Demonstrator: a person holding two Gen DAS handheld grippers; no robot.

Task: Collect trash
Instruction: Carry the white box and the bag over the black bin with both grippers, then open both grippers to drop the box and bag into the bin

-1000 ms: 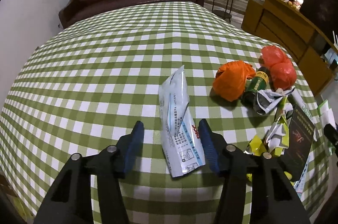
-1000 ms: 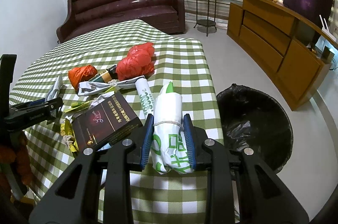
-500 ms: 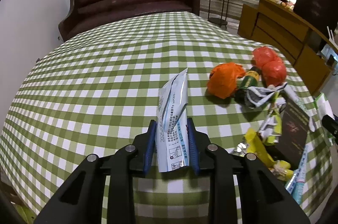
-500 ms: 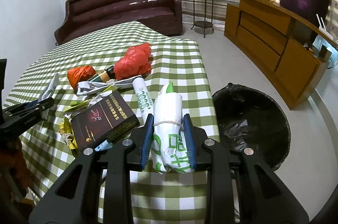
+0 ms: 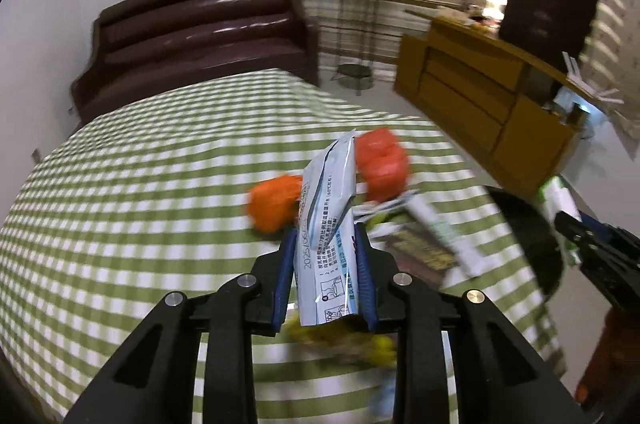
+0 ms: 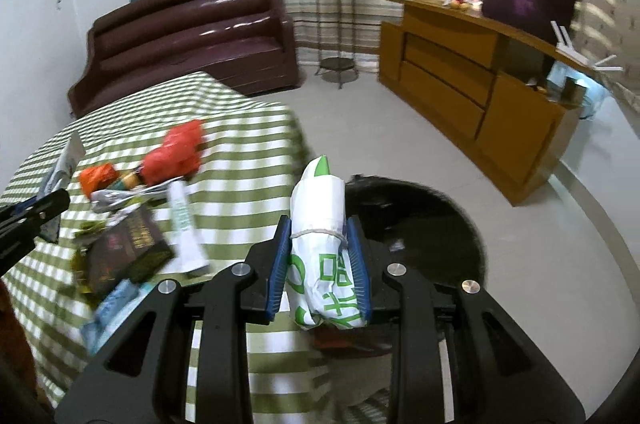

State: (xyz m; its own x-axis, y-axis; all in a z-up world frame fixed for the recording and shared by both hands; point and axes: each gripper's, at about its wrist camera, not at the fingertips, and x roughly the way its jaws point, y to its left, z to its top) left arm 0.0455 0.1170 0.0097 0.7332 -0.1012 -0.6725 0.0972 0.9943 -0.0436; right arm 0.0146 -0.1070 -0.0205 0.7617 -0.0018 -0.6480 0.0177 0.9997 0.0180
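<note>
**A:** Left wrist view first: what are you getting?

**B:** I'm seeing my left tool (image 5: 325, 274) pinching a pale blue sachet (image 5: 327, 224) between its blue pads (image 5: 285, 280). The sachet's long axis is running along the fingers, its pointed sealed corner aiming up and away from me, its cut lower edge sitting back near the tool's base. It is hanging clear above the green checked counter (image 5: 132, 224).

**A:** And beyond it?

**B:** An orange crumpled bag (image 5: 272, 204) is lying to the left of the sachet, a red bag (image 5: 382, 164) to the right, both blurred. Near the right edge I'm picking up my other tool over the black bin (image 5: 532, 236).

**A:** The right wrist view?

**B:** My right tool (image 6: 318, 264) is clamped on a white and green rolled bundle (image 6: 320, 236), tied round the middle with a thin string. Its long axis is also lying along the fingers, the green tip pointing forward and slightly up, the printed end back toward me. It is sitting at the counter's edge (image 6: 248, 160), just beside the bin's (image 6: 420, 224) dark opening on the floor.

**A:** What is lying on the counter?

**B:** A dark box (image 6: 128, 252), a white tube (image 6: 184, 224) beside it, crumpled wrappers, and the two bags, red (image 6: 176, 152) and orange (image 6: 96, 176). The left tool (image 6: 32, 216) is showing at the left edge, the sachet sticking up from it.
</note>
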